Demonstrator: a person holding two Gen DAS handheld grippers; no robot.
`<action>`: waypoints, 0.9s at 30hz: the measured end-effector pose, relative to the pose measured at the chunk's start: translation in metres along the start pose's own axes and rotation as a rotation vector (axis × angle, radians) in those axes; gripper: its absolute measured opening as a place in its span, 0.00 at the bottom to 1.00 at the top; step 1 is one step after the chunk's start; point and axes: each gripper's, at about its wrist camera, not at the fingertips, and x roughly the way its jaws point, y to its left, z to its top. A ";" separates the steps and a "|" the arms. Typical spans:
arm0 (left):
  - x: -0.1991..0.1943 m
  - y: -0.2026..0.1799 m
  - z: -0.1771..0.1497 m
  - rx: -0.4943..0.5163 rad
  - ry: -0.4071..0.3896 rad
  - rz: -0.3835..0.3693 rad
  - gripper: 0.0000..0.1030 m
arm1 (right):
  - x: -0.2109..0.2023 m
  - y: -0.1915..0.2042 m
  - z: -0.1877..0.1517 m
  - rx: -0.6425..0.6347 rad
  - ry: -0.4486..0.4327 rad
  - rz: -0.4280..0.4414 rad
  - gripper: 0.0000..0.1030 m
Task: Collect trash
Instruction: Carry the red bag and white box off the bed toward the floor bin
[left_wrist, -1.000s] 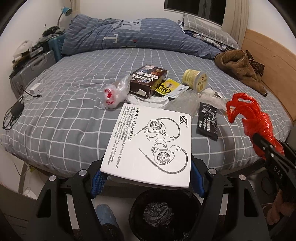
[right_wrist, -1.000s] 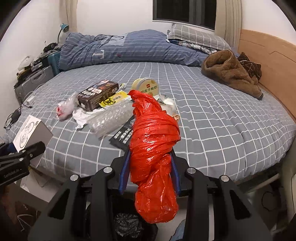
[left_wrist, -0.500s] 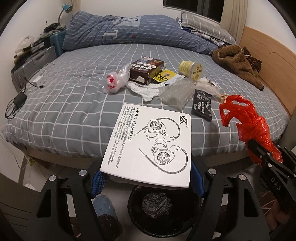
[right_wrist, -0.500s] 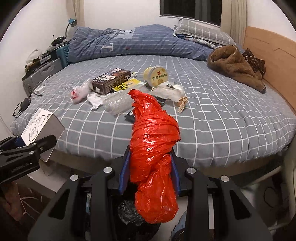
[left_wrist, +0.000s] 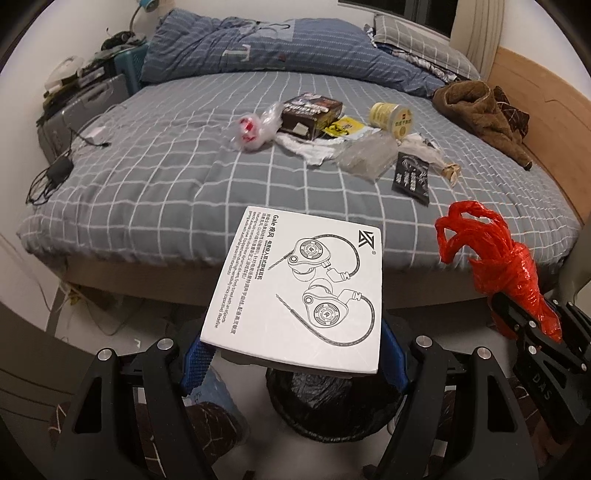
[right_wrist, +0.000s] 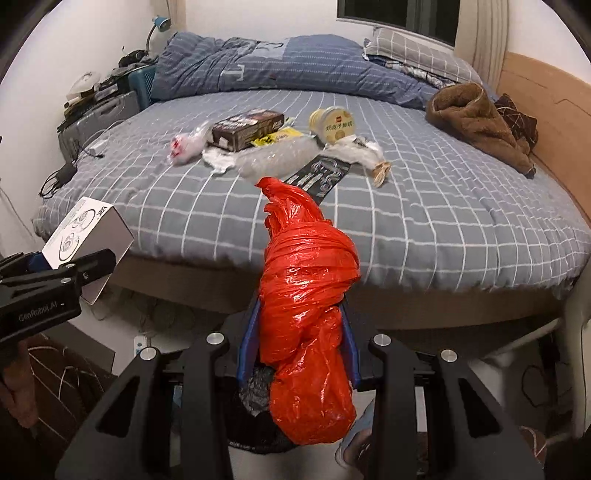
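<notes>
My left gripper (left_wrist: 295, 354) is shut on a white earphone box (left_wrist: 299, 291), held flat above a black-lined trash bin (left_wrist: 332, 402) on the floor. The same box (right_wrist: 86, 236) shows at the left of the right wrist view. My right gripper (right_wrist: 299, 354) is shut on a crumpled red plastic bag (right_wrist: 306, 302), which hangs over the bin (right_wrist: 258, 410); that bag (left_wrist: 495, 266) appears at the right of the left wrist view. More trash lies on the bed: a dark box (left_wrist: 310, 112), a yellow cup (left_wrist: 391, 118), a clear bag with red print (left_wrist: 255, 127), bubble wrap (left_wrist: 365, 155) and a black packet (left_wrist: 412, 177).
The bed (left_wrist: 166, 166) with its grey checked cover fills the middle. A brown garment (left_wrist: 476, 110) lies at its right side by the wooden headboard (left_wrist: 535, 92). A suitcase (left_wrist: 85, 107) and cables (left_wrist: 55, 173) sit at the left. A person's foot (left_wrist: 218, 398) stands beside the bin.
Both grippers have drawn back from the bed with their loads. The bed looks farther away, and the bin and floor show more below the fingers.
</notes>
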 end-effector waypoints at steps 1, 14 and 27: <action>0.000 0.002 -0.002 -0.004 0.006 0.000 0.70 | -0.001 0.004 -0.003 -0.006 0.008 0.002 0.35; 0.021 0.012 -0.052 0.015 0.094 0.025 0.70 | 0.017 0.030 -0.045 -0.023 0.122 0.024 0.35; 0.099 0.029 -0.076 -0.023 0.217 0.057 0.70 | 0.097 0.026 -0.081 0.014 0.299 0.031 0.35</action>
